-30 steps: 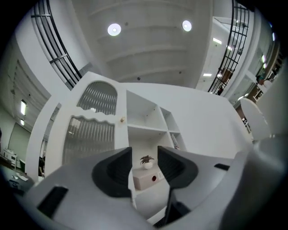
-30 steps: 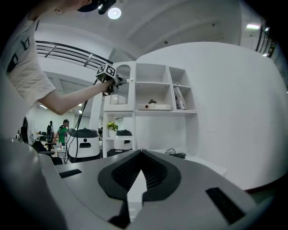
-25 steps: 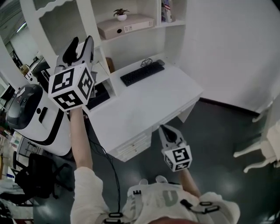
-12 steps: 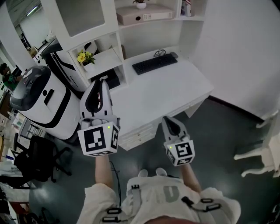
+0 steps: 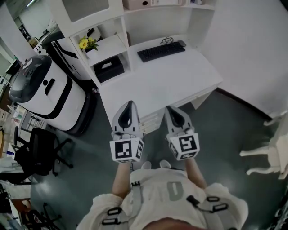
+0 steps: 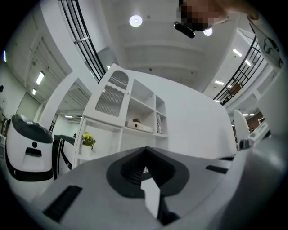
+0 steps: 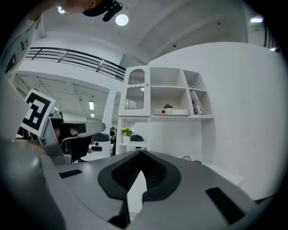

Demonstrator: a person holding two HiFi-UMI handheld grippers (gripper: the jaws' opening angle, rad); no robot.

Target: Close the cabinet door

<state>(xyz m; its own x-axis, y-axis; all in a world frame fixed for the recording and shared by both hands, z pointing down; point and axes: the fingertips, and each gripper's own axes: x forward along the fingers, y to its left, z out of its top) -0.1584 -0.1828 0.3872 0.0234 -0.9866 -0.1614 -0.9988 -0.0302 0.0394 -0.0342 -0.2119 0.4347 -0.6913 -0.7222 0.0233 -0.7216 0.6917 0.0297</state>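
Note:
The upper cabinet door point(image 7: 136, 92) is white with a slatted panel and lies flush with the shelf unit; it also shows in the left gripper view point(image 6: 111, 95) and at the head view's top edge point(image 5: 85, 8). My left gripper point(image 5: 128, 105) hangs low before the desk's front edge, far below the door, its jaws point(image 6: 145, 149) shut on nothing. My right gripper point(image 5: 173, 109) is level beside it, jaws point(image 7: 141, 152) together and empty.
A white desk point(image 5: 180, 81) with a black keyboard point(image 5: 161, 50) stands ahead. Yellow flowers point(image 5: 83, 43) and a black box point(image 5: 108, 69) sit on the lower shelves. A white-and-black machine point(image 5: 45, 94) and an office chair point(image 5: 38, 152) stand at left, and a white chair point(image 5: 270, 150) at right.
My left gripper dropped from up by the cabinet door to beside my right gripper at desk height. The right gripper barely moved.

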